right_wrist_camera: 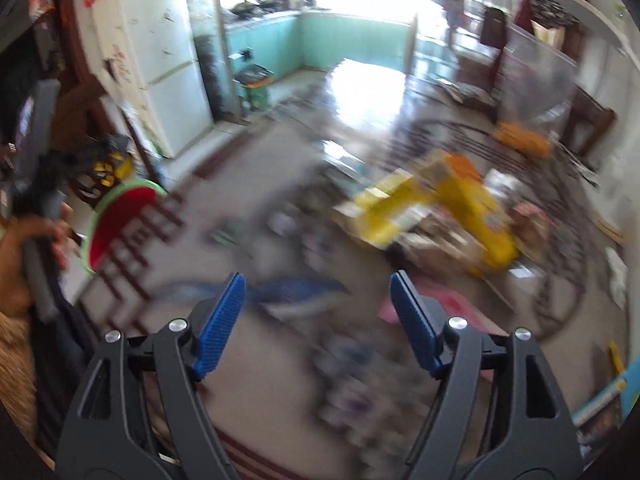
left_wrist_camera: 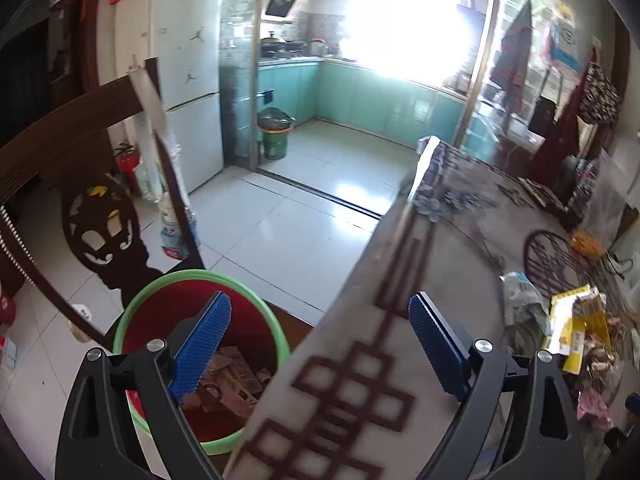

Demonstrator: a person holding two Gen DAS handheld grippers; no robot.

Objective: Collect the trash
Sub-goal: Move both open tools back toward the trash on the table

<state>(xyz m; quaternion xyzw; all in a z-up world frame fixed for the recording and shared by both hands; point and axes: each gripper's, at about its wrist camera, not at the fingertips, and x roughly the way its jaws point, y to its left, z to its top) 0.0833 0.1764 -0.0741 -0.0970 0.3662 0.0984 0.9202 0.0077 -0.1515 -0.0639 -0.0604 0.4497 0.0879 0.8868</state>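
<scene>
Both claws gape empty: the right gripper [right_wrist_camera: 316, 320], nearer, faces the blurred, probably cardboard yellow wrappers [right_wrist_camera: 440, 208] mid-table, the left gripper [left_wrist_camera: 320, 344] straddling the table's edge [left_wrist_camera: 360, 292] above the red bin [left_wrist_camera: 160, 312].

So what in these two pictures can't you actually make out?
- Right wrist view: the trash on the table is smeared by motion; only the yellow packaging reads by colour.
- Left wrist view: the contents of the red bin are partly hidden by the left claw finger and the table edge.
- Left wrist view: the wrappers at the right are small and cut off by the lens edge.
</scene>
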